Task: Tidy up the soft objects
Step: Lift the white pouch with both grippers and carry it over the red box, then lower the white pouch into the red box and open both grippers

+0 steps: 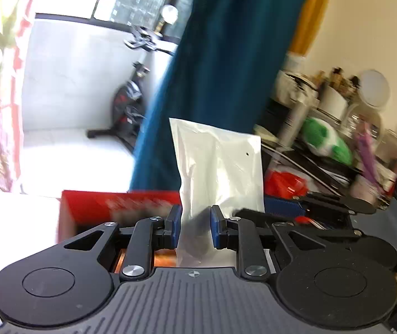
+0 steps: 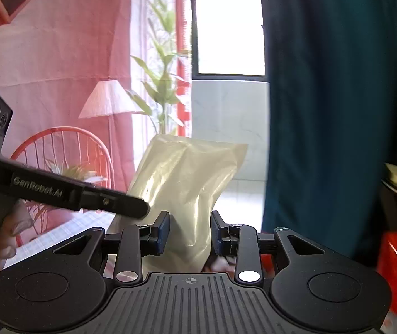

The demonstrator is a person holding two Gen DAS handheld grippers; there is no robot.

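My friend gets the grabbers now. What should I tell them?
Left gripper: shut on a white plastic bag, with something dark inside at the bottom.
Right gripper: shut on a pale plastic bag. It may be the same bag; the views can't settle that.
The left gripper's arm shows beside the right one, so both hands are close together, held up in the air.
A red box sits below and behind the left gripper.
Done: bag lifted.
Left: put it down somewhere; nothing shows where.
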